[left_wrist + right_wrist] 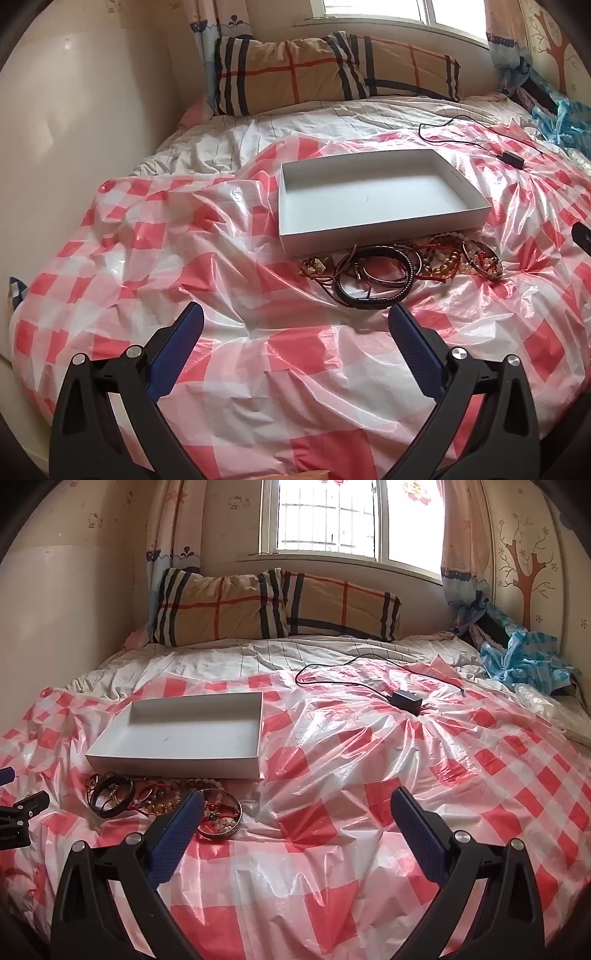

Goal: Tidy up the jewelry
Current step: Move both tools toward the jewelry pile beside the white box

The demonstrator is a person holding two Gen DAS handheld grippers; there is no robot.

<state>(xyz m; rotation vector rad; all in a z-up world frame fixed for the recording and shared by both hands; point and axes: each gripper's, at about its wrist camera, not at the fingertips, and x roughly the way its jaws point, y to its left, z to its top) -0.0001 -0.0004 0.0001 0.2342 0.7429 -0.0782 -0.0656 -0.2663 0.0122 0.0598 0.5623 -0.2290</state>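
A pile of jewelry (402, 267) lies on the red-and-white checked plastic sheet (258, 369), just in front of a shallow white box (376, 199) that is empty. The pile holds black leather bracelets (373, 273), bead bracelets (443, 258) and a metal bangle (484, 260). My left gripper (295, 317) is open and empty, a little short of the pile. In the right wrist view the box (177, 738) and the pile (162, 801) lie at the left. My right gripper (295, 801) is open and empty; its left finger (177, 830) covers part of the pile.
A black charger with its cable (406, 701) lies on the sheet behind and right of the box. Two plaid pillows (273, 605) lean at the head of the bed under the window. Blue clothing (524, 657) is heaped at the far right. A wall runs along the left.
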